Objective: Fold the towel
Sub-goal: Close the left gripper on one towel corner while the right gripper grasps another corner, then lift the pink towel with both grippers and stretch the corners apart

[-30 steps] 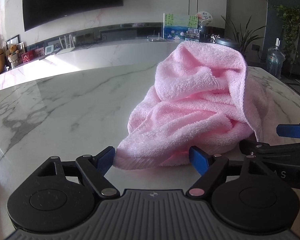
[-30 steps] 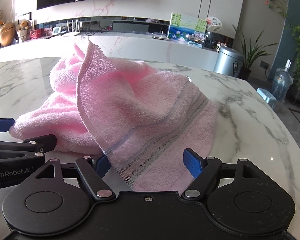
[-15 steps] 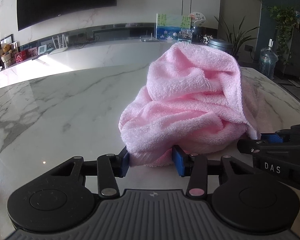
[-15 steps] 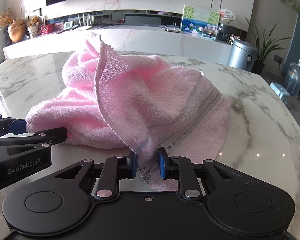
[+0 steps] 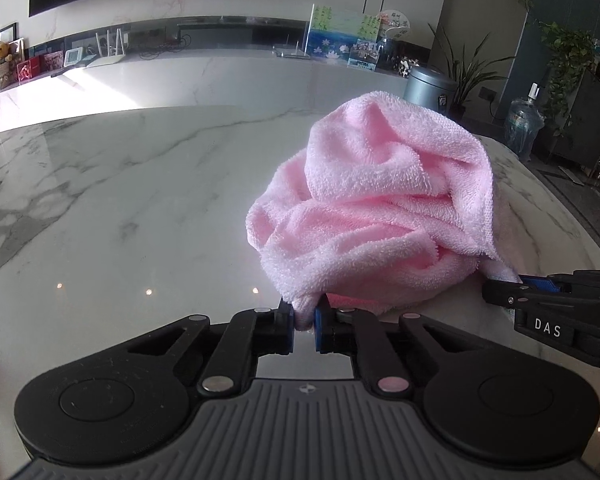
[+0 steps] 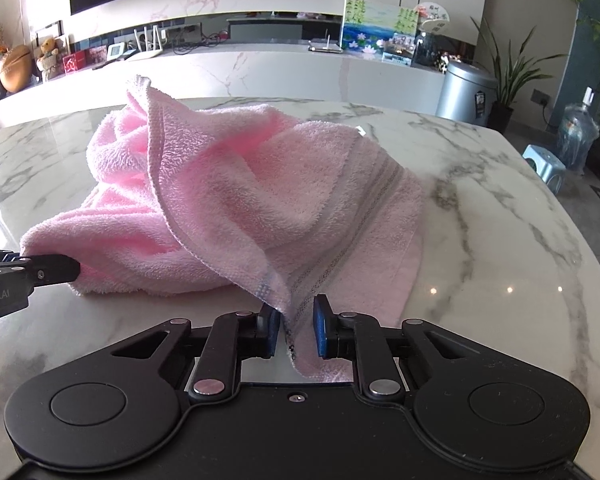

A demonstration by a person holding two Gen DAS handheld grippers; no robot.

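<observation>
A crumpled pink towel [image 5: 380, 208] lies heaped on the white marble table [image 5: 120, 200]. My left gripper [image 5: 304, 320] is shut on the towel's near left corner, and the cloth bunches up from its blue pads. In the right wrist view the towel [image 6: 260, 200] shows a grey striped band. Its hemmed near corner runs down between the blue pads of my right gripper [image 6: 296, 320], which is shut on it. Each gripper shows in the other's view: the right one [image 5: 500, 292] at the towel's right end, the left one [image 6: 60, 270] at its left end.
The table's curved edge [image 6: 580, 280] runs close on the right. Past it on the floor stand a grey bin [image 6: 466, 92], a blue stool [image 6: 544, 164] and a water bottle [image 6: 578, 140]. A long marble counter [image 5: 220, 76] with small items runs behind the table.
Both grippers went from wide open to shut on the towel's near corners. The towel's left end has been drawn together and bunched toward the left gripper.
</observation>
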